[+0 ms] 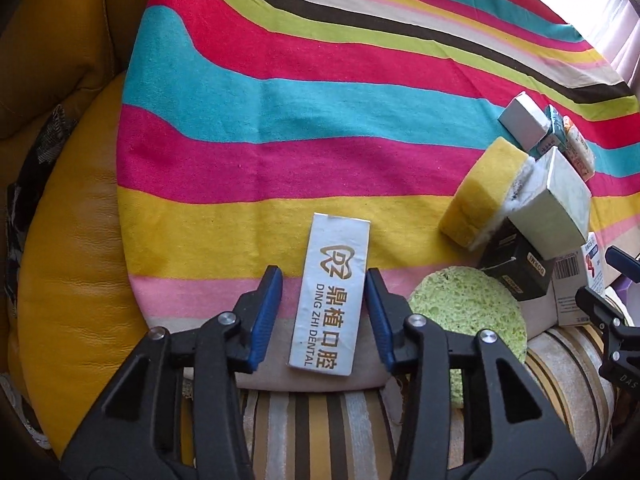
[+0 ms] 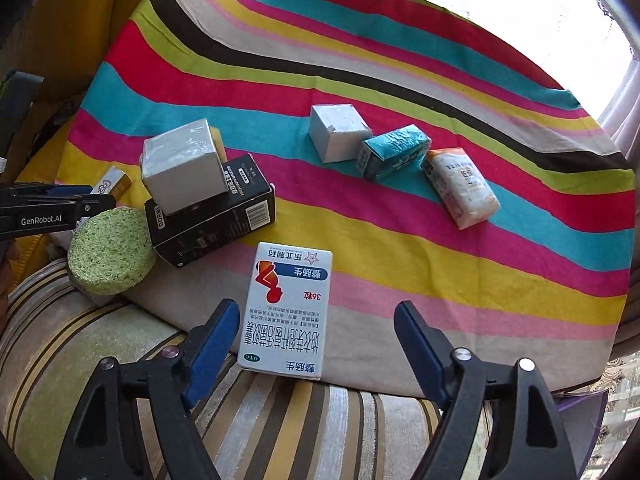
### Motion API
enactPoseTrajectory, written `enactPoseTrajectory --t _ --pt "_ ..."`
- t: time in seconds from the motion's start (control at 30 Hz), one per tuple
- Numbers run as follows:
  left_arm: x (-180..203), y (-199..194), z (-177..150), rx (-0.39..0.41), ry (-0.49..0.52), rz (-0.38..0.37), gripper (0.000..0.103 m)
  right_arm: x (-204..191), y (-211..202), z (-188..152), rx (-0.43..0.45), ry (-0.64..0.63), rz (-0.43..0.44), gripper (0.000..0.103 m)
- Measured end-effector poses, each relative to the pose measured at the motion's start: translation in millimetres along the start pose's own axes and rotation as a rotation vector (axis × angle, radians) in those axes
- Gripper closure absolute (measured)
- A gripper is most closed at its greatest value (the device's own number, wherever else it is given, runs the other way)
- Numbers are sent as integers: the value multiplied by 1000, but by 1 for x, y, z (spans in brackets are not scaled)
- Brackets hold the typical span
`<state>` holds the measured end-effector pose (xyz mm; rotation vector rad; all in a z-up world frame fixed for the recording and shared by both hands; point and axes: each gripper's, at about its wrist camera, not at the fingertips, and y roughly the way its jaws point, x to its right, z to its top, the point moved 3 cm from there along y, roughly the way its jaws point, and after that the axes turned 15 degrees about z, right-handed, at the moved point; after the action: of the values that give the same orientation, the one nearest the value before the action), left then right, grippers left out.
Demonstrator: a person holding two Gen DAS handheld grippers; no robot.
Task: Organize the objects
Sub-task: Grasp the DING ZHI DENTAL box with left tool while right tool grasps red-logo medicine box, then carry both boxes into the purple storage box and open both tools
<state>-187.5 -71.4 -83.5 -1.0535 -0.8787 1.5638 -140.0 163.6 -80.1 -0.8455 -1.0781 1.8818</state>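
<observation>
A white Ding Zhi Dental box (image 1: 330,296) lies on the striped cloth (image 1: 320,100) between the open fingers of my left gripper (image 1: 324,280), which do not clamp it. A white medicine box (image 2: 286,308) lies at the cloth's near edge between the wide-open fingers of my right gripper (image 2: 316,320), nearer its left finger. A green sponge (image 2: 110,250), a black box (image 2: 212,220) with a silver box (image 2: 182,166) on top, and a yellow sponge (image 1: 484,192) sit to the left.
A silver cube (image 2: 338,132), a teal box (image 2: 394,152) and a white packet (image 2: 462,188) lie mid-cloth. The cloth covers a striped sofa cushion (image 2: 280,432). A yellow leather cushion (image 1: 72,240) is on the left. A window is behind.
</observation>
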Motion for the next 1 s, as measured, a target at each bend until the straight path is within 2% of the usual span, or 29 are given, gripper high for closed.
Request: enactPoseTrajectory --t 0.1,0.23,0.3,0.4,0.6,0.77,1.0 --pt "6 -2 -1 17 30 25 67 2 7 -2 -22 12 9 45" --pt "11 -4 -2 28 47 39 68 1 11 -3 -34 4 9 53" --pt "10 -4 -2 30 37 27 68 1 11 -4 -33 -3 8 61" --pt "12 -9 -5 47 26 25 68 0 7 -4 -12 -16 4 61" --pt "7 -45 -5 175 -28 62 68 0 -7 -5 51 -30 -18 61" --pt "16 -73 -7 226 -20 25 68 -1 -26 -3 125 -26 -32 61" --pt "55 -98 -11 259 42 -22 68 16 -62 -8 221 39 -35 61"
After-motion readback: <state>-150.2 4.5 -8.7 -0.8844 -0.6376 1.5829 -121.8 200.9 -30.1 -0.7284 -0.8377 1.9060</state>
